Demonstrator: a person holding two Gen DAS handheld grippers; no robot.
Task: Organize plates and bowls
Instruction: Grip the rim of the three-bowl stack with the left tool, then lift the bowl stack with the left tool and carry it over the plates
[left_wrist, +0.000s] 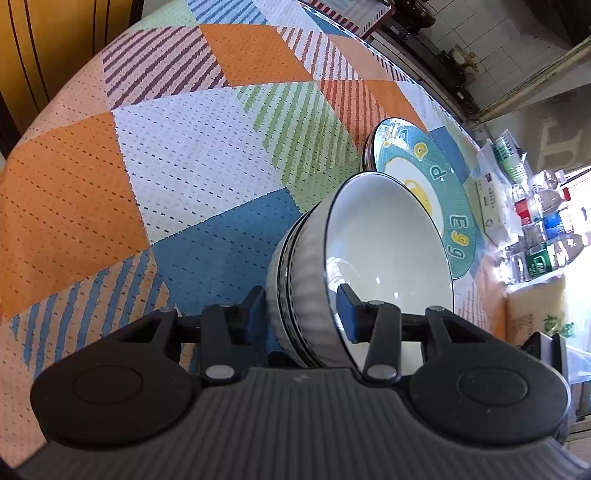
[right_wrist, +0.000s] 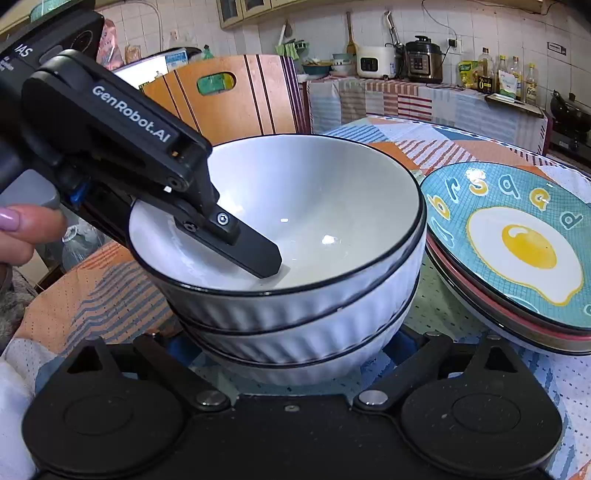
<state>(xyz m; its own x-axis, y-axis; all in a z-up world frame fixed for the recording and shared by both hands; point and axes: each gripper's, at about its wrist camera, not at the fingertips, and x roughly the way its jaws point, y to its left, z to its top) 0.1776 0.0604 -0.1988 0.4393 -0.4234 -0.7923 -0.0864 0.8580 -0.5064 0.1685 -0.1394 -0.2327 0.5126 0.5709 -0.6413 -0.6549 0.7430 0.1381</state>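
Left wrist view, going left to right: checked tablecloth (left_wrist: 184, 166) fills 9 to 12 o'clock. My left gripper (left_wrist: 301, 314) sits at 6 o'clock, straddling the near wall of the bowls (left_wrist: 388, 240). One blue pad is outside the ribbed wall and the other is inside, against the white inner face. Both pads look pressed on, so I'm calling it clamped on the bowls' wall. The bowls are white with a dark rim line, nested in a stack, on the cloth just right of centre. They look tilted toward 2 o'clock in this view. Plates (left_wrist: 417, 173) sit just beyond the bowls at 1 o'clock, egg print on top, stacked. Bottles (left_wrist: 546, 218) and packets sit past the table edge at 3 o'clock.

Right wrist view, left to right: a hand (right_wrist: 22, 232) at 9 o'clock holds the left tool. Its finger (right_wrist: 255, 254) reaches down into the top bowl and lies on the inner wall. The stack of three bowls is dead centre. My right gripper (right_wrist: 291, 339) is at 6 o'clock with its jaws wide, one on each side of the bottom bowl. Its pads are mostly hidden behind the bowl, so I can't tell if they're gripping or just around it. The plates are at 3 o'clock, just beside the bowls. A chair (right_wrist: 229, 96) is at 11 o'clock, and a cooker (right_wrist: 423, 59) on the counter at 1 o'clock.
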